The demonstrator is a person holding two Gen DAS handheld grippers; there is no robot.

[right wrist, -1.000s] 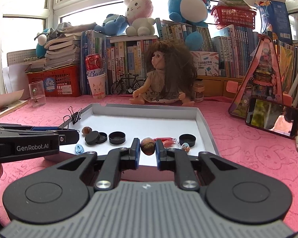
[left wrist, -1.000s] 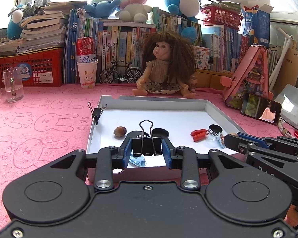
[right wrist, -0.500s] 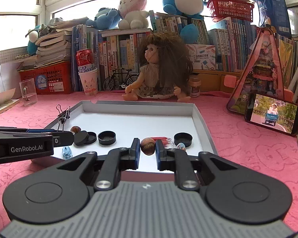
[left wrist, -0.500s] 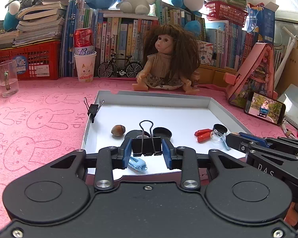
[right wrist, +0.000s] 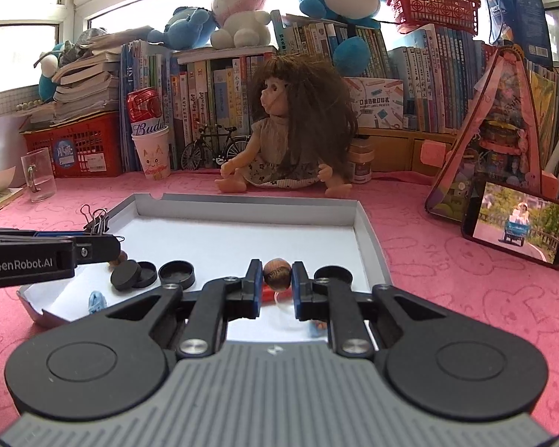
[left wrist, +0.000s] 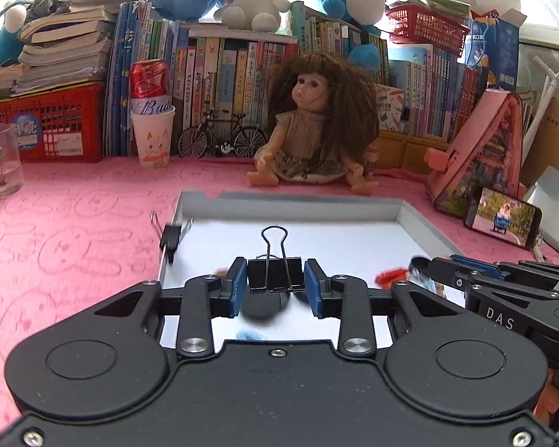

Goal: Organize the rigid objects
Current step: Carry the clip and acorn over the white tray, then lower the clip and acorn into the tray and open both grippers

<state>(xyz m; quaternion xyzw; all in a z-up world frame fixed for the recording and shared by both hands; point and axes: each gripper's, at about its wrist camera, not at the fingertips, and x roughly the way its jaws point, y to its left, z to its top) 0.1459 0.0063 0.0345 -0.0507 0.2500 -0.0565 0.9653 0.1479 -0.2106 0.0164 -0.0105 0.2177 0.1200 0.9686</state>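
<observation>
Black binder clip [left wrist: 275, 273] sits clamped in the left gripper [left wrist: 275, 287] above the white tray [right wrist: 365, 231]. Alongside, the right gripper [right wrist: 276, 288] pinches a brown nut [right wrist: 277, 274] over the tray's near edge.

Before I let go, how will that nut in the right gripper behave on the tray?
The nut looks round and hard, so it will likely roll across the smooth white tray. The raised rim should probably stop it. It looks light, pinched only at its sides.
</observation>
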